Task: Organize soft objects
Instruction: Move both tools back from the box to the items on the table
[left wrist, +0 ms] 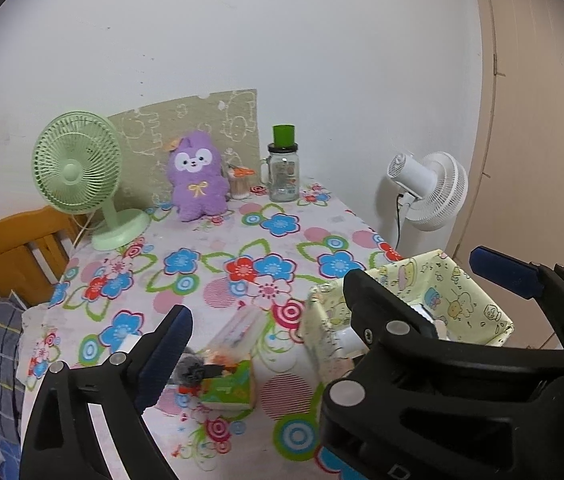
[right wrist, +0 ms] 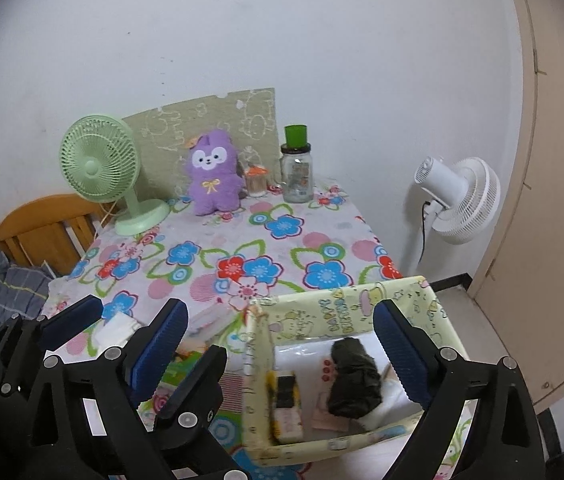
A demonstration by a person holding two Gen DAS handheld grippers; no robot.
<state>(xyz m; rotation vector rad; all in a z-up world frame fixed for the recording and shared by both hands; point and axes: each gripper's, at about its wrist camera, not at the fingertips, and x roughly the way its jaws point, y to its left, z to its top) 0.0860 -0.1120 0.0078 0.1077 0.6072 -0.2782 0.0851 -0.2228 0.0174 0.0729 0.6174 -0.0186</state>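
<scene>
Both grippers, left (right wrist: pixel 135 320) and right (right wrist: pixel 288 340), hang with jaws spread wide, gripping nothing, above the yellow fabric box (right wrist: pixel 346 300). A dark soft bundle (right wrist: pixel 352 380) lies inside the box; a purple plush toy (right wrist: pixel 213 178) sits well beyond it.

Both wrist views downward, sharing table (left wrist: pixel 241 240).

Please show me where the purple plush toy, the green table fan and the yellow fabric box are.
purple plush toy (left wrist: pixel 197 178): left wrist view, on its belly.
green table fan (left wrist: pixel 70 170): left wrist view, on the grille centre.
yellow fabric box (right wrist: pixel 346 308): right wrist view, on its far inner wall.
</scene>
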